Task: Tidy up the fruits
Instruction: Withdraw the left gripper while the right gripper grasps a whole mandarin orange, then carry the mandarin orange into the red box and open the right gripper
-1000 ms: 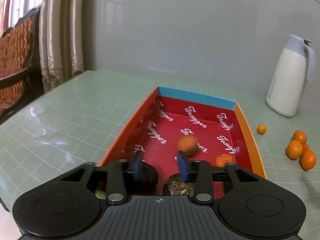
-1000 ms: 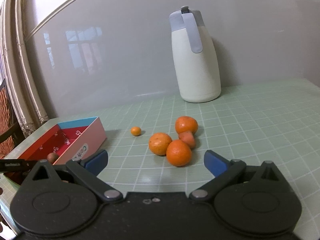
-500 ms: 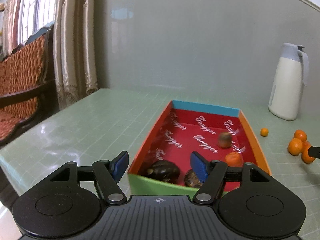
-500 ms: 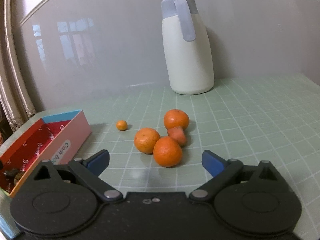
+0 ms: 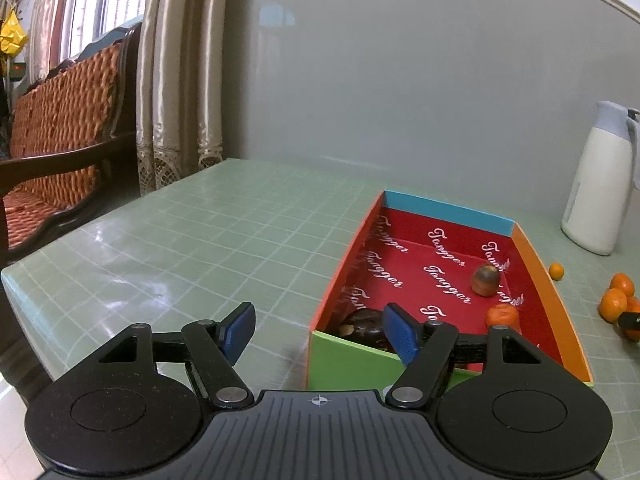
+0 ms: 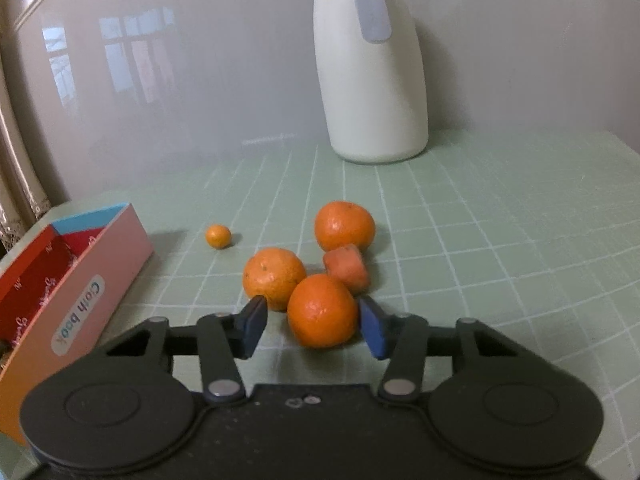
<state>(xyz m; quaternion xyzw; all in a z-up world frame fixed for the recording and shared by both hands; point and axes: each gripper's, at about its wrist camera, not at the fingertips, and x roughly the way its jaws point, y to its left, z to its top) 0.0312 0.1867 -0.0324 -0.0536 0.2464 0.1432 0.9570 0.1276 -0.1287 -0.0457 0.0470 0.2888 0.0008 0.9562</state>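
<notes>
The open box (image 5: 536,280) has a red lining and holds a brown round fruit (image 5: 486,280), a tangerine (image 5: 502,316) and a dark fruit (image 5: 364,326). My left gripper (image 5: 320,334) hangs before the box's near left corner; its jaws are opening with nothing between them. In the right wrist view several tangerines lie on the green table. The nearest tangerine (image 6: 322,310) sits between the blue pads of my right gripper (image 6: 314,328). Its jaws are closing, with a gap still showing at the left pad (image 6: 254,326). Behind lie two more tangerines (image 6: 274,278) (image 6: 344,230) and a reddish piece (image 6: 346,268).
A white thermos jug (image 6: 370,80) stands at the wall behind the fruit. A tiny orange fruit (image 6: 218,236) lies between the pile and the box (image 6: 80,304). A wooden bench (image 5: 60,140) and curtains (image 5: 176,80) stand beyond the table's left edge.
The left gripper pulled back out of the box and widened; the brown fruit came to rest inside. The right gripper moved in on the pile and narrowed around the nearest tangerine.
</notes>
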